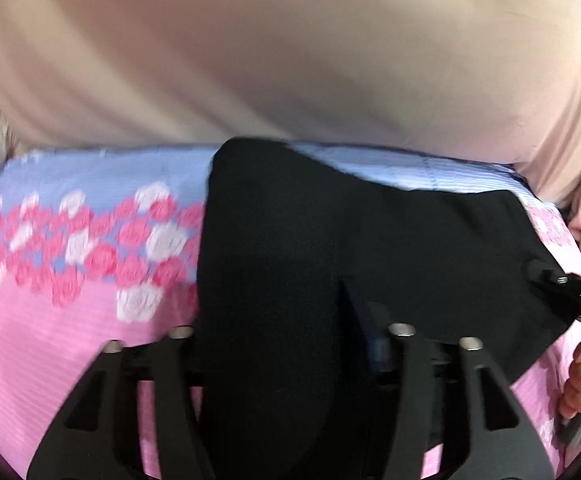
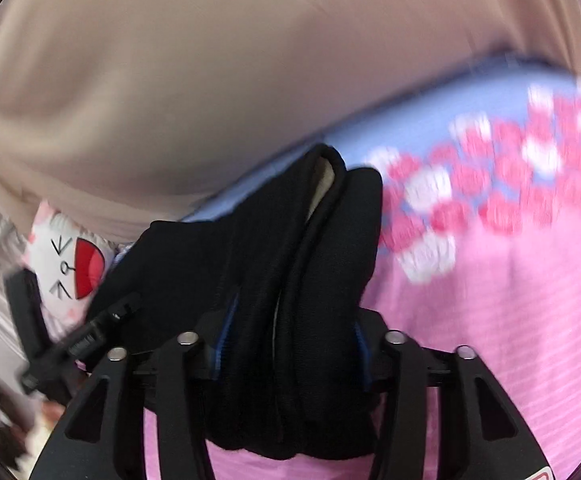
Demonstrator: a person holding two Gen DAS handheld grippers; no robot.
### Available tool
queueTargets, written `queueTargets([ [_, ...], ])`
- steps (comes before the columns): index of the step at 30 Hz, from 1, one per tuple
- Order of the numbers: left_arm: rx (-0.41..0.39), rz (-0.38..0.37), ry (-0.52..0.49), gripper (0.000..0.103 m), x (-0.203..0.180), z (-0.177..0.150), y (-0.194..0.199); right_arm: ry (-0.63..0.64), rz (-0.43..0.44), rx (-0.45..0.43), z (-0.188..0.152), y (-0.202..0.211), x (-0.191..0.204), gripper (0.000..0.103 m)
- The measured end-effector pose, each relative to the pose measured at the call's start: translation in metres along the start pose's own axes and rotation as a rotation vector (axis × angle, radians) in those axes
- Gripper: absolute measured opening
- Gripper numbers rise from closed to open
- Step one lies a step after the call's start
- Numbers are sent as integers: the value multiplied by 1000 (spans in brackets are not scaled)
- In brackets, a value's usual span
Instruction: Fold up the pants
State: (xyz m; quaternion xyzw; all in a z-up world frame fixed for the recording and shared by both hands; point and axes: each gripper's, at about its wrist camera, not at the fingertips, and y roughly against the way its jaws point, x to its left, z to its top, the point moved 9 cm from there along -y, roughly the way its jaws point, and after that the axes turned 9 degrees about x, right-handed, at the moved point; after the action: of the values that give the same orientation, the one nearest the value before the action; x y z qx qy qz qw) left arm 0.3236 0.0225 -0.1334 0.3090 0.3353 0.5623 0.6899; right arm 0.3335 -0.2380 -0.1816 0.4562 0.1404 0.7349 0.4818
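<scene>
Right wrist: right hand-held gripper (image 2: pixel 286 364) pinching bunched black pants (image 2: pixel 290 240); left hand-held gripper (image 1: pixel 290 360) likewise.

1. We find no legible text, brand, number or label in either wrist view.
2. The white cushion (image 2: pixel 66 268) at the left of the right wrist view carries a drawn cat face with a red mouth, but no letters.
3. A red mark at that view's bottom right edge is cut off; we cannot read it.
</scene>
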Motion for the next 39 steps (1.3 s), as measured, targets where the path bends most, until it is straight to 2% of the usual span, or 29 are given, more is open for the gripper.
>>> queueTargets([
  [2, -6, 20, 30, 72, 13, -3, 11, -54, 3, -3, -1, 10, -13, 59],
  [3, -17, 55, 37, 72, 20, -6, 22, -72, -19, -26, -2, 19, -19, 59],
  [4, -41, 77, 33, 72, 27, -9, 38, -91, -67, -65, -4, 33, -26, 62],
  [5, -63, 83, 28, 72, 30, -16, 58, -90, -130, -130, -7, 58, -29, 58],
  [6, -77, 81, 23, 72, 29, -20, 74, -48, -157, -168, -12, 76, -24, 49],
  [7, -78, 64, -6, 72, 24, -33, 92, 51, -194, -169, -23, 93, -9, 26],
  [8, -60, 43, -38, 72, 19, -40, 95, 118, -232, -159, -34, 99, 1, 13],
  [10, 23, -1, -136, 72, -3, -63, 93, 269, -299, -105, -64, 98, 25, 6],
  [11, 77, -13, -176, 72, -15, -76, 84, 328, -318, -40, -82, 85, 34, 0],
  [12, 109, -24, -195, 72, -21, -83, 76, 370, -347, 18, -96, 70, 38, 0],
  [13, 153, -44, -206, 72, -29, -91, 63, 395, -369, 40, -101, 61, 40, 0],
  [15, 171, -44, -193, 72, -31, -93, 49, 415, -408, 98, -104, 39, 40, 0],
  [17, 179, -32, -144, 70, -26, -84, 32, 399, -393, 108, -98, 30, 43, 0],
  [20, 195, -27, -90, 72, -18, -67, 22, 399, -459, 114, -80, 16, 29, 0],
  [23, 185, -59, -44, 68, -8, -61, 22, 240, -451, 44, -55, 31, 2, 0],
  [24, 165, -68, -47, 68, -5, -61, 22, 184, -414, 35, -53, 36, -7, 0],
  [25, 146, -62, -61, 68, -5, -63, 23, 121, -373, 63, -55, 34, -19, 0],
  [28, 149, -14, -102, 66, -10, -69, 26, 111, -363, 60, -56, 34, -21, 0],
  [29, 155, -14, -107, 63, -12, -72, 34, 108, -353, 55, -58, 35, -19, 0],
  [31, 119, -32, -135, 64, -18, -78, 62, 92, -328, 86, -70, 45, -12, 0],
  [33, 45, -47, -135, 82, -19, -74, 94, 94, -303, 70, -79, 64, -2, 5],
  [34, 13, -47, -129, 86, -18, -69, 104, 98, -280, 36, -80, 77, 7, 5],
  [36, -41, -24, -113, 88, -20, -47, 115, 106, -205, -20, -75, 91, 30, 6],
  [38, -52, -10, -98, 90, -22, -28, 104, 149, -136, 18, -63, 74, 53, 6],
  [39, -43, 3, -90, 92, -21, -23, 95, 170, -129, 41, -56, 60, 59, 6],
])
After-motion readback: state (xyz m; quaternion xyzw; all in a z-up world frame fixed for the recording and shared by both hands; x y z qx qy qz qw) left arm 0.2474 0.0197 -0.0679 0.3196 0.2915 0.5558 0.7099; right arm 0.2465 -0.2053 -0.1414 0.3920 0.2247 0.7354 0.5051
